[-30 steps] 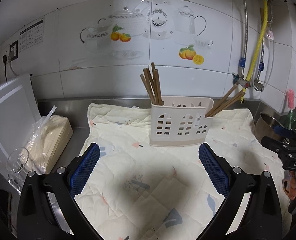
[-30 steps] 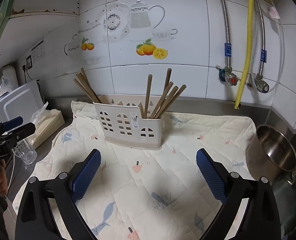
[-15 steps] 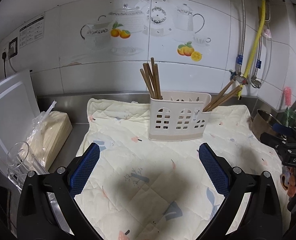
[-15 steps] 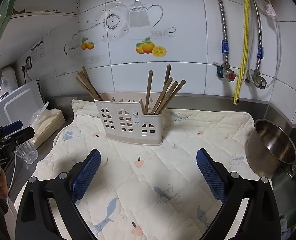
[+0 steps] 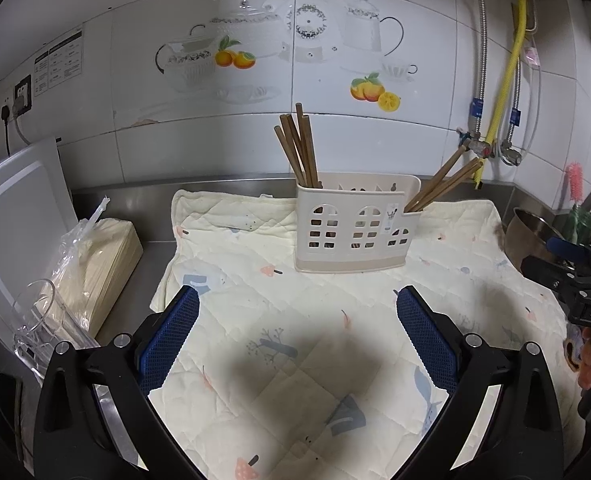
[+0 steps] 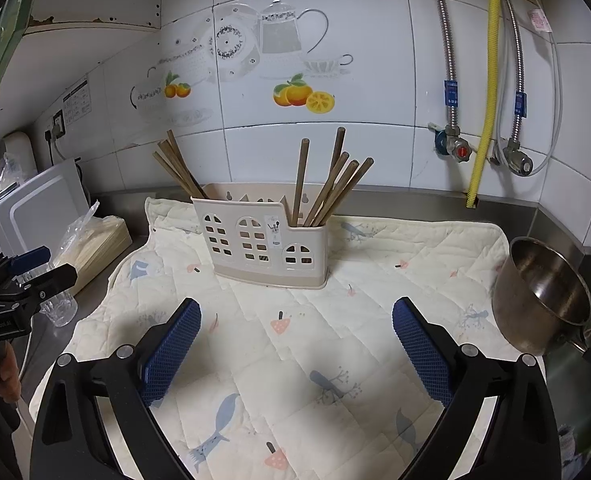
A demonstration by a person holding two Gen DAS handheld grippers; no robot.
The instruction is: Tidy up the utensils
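Observation:
A cream plastic utensil holder [image 5: 353,228] stands upright on a quilted mat [image 5: 295,320]; it also shows in the right wrist view [image 6: 263,240]. Brown chopsticks stand in its left end [image 5: 297,148] and lean out of its right end [image 5: 443,184]. In the right wrist view the two bunches are at the left [image 6: 177,168] and the right [image 6: 331,184]. My left gripper [image 5: 297,312] is open and empty above the mat, well short of the holder. My right gripper [image 6: 295,324] is open and empty too.
A steel bowl [image 6: 543,292] sits at the mat's right edge. A glass cup [image 5: 39,320], a bagged stack of napkins [image 5: 95,256] and a white board [image 5: 11,208] stand at the left. Pipes and valves [image 6: 479,80] run down the tiled wall.
Both grippers have drawn back from the holder, which now looks smaller and farther off. Both stay open and empty.

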